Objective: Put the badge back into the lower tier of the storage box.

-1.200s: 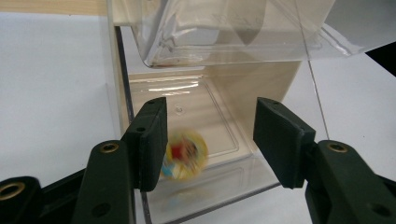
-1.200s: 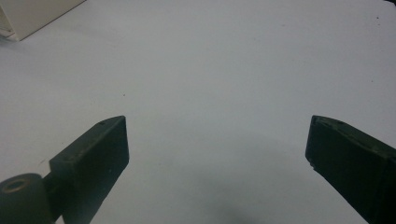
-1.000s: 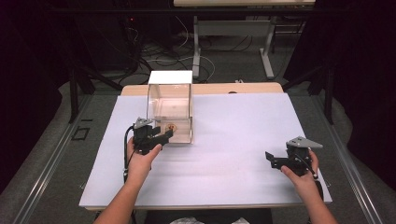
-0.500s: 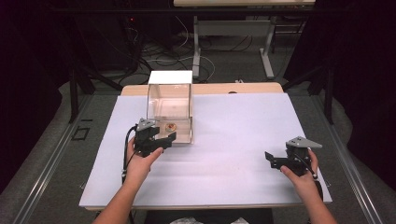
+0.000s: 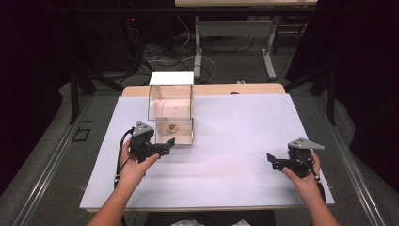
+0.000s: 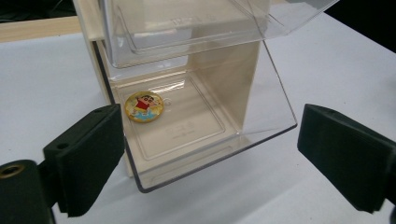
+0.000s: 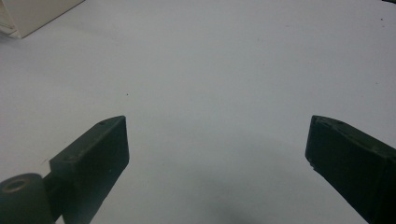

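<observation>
white rectangular table top (image 5: 235, 141) carries a clear plastic two-tier box with cream side walls (image 5: 171, 110) near its far left. lower drawer flap (image 6: 210, 140) of the box hangs open; a round yellow cartoon badge (image 6: 144, 106) lies flat on the drawer floor, at its back left corner. left gripper (image 5: 164, 145) sits just in front of the flap, jaws just been opening, now spread wide, nothing between them. right gripper (image 5: 275, 162) well apart at the near right, jaws released over bare table.
</observation>
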`<state>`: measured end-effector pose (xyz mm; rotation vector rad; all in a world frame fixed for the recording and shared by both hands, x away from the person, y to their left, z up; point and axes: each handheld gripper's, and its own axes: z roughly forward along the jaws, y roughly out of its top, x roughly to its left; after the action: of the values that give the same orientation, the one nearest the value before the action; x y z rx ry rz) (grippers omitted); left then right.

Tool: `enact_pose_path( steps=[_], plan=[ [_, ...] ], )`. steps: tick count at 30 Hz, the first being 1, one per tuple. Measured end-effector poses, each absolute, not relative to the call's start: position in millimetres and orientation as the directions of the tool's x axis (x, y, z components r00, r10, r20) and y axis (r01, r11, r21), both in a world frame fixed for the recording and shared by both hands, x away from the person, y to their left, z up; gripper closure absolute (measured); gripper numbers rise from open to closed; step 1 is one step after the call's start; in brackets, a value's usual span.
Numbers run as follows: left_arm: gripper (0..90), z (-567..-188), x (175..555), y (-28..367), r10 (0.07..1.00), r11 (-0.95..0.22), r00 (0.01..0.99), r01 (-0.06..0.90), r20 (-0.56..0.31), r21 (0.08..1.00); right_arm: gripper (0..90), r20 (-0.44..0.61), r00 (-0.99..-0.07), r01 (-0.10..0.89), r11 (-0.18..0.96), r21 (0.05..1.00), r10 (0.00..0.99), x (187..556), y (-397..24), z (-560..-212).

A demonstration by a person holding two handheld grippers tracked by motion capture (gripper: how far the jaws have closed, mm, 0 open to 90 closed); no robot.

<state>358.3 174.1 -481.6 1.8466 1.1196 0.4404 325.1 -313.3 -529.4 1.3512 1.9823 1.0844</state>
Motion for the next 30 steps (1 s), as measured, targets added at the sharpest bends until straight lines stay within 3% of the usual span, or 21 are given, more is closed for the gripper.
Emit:
enact_pose_path(
  steps=[5,17,22,30],
  plan=[
    [0.3,-482,354,182,0.845,-0.192,0.520,0.509,-0.122,0.839,5.9,0.025,-0.379,0.520,0.191,0.833,0.925,325,-314,-529],
    [0.3,-486,348,208,0.864,-0.179,0.490,0.510,-0.114,0.842,6.0,0.033,-0.376,0.525,0.184,0.831,0.926,325,-313,-529],
    [0.3,-491,345,218,0.874,-0.209,0.481,0.503,-0.071,0.839,6.0,0.023,-0.377,0.520,0.190,0.833,0.926,325,-314,-529],
    [0.3,-503,342,236,0.888,-0.167,0.451,0.503,-0.093,0.848,6.0,0.028,-0.371,0.523,0.184,0.832,0.928,325,-315,-530]
  ],
)
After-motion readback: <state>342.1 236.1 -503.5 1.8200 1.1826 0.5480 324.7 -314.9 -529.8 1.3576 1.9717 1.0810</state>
